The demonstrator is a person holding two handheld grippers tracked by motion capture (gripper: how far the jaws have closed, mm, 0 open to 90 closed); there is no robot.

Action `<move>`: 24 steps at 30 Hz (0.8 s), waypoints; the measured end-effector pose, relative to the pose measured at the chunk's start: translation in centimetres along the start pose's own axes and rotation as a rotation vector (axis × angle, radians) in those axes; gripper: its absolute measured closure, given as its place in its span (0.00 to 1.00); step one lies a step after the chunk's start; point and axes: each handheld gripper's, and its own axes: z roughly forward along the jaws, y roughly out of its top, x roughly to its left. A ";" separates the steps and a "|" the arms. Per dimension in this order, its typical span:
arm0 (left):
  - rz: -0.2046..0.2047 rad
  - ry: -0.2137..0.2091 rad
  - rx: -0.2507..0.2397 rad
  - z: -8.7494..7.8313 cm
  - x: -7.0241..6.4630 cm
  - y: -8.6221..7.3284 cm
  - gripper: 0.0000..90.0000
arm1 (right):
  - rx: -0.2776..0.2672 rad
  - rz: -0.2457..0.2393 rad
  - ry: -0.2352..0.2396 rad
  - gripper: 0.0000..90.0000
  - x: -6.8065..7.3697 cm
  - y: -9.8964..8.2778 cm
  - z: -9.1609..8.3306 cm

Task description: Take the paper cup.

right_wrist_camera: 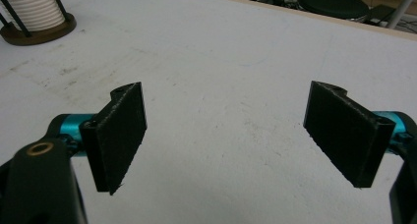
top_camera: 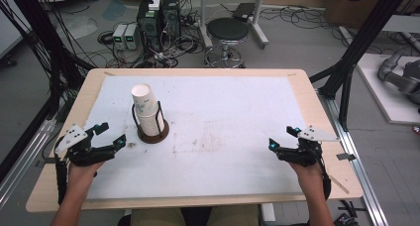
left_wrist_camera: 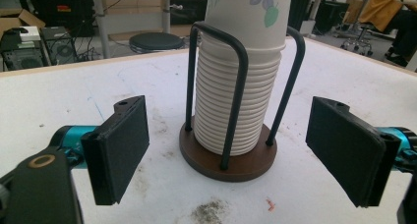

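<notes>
Leftmost, the left gripper is resting low on the white mat, its jaws standing spread with nothing between them, pointing at the stack of paper cups. That stack is sitting upright in the wire cup holder just beyond the jaws, untouched. Well apart, at the right edge, the right gripper is waiting with jaws spread over bare mat.
</notes>
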 end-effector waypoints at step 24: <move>-0.014 -0.038 -0.012 0.4 -0.6 1.1 0.18 | 0.017 0.000 0.035 0.18 0.2 0.2 0.4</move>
